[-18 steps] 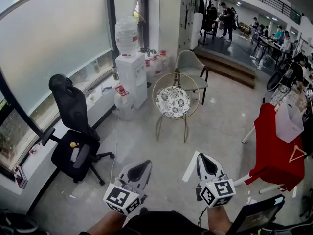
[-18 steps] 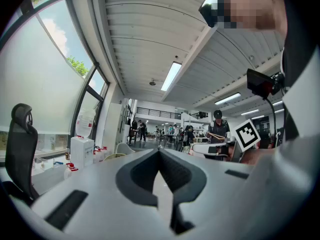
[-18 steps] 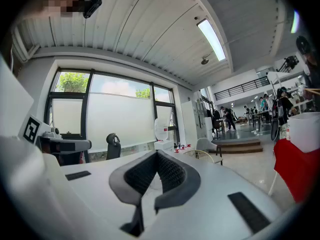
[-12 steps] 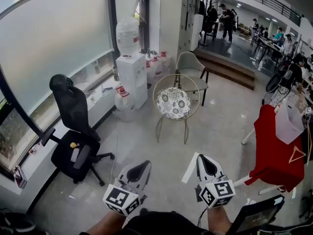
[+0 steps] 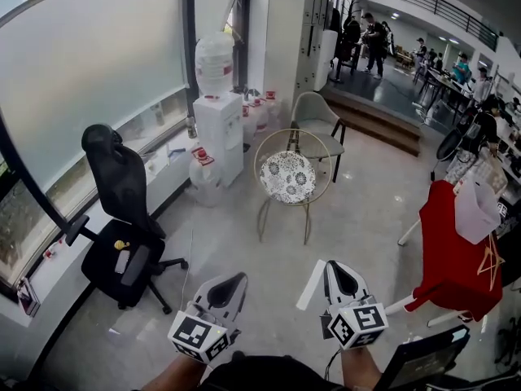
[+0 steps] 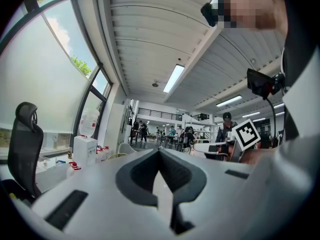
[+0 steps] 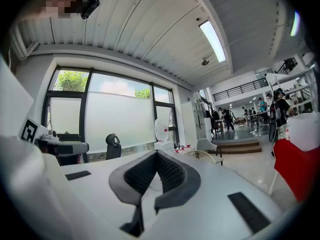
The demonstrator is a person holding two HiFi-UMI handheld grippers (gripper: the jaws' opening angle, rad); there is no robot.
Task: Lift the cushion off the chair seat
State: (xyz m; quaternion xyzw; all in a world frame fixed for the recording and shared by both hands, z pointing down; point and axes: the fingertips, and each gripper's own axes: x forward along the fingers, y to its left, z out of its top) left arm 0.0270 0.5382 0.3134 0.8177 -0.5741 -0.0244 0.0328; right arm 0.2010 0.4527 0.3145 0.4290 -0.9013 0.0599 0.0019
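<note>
Cushion (image 5: 287,177) lying on chair (image 5: 293,130) seat, left gripper (image 5: 235,278) and right gripper (image 5: 332,265) jaws together, empty

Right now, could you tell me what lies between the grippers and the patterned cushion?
In the head view, bare floor, plus a white strip beside the right gripper, separates it and the left gripper from the cushion on the gold-framed chair.

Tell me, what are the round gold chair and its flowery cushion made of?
The chair looks like thin metal rod with a gold finish, since its hoop and legs are very slim and golden. The cushion looks like soft printed fabric, white with dark flower shapes and no shine. Its filling can't be seen.
</note>
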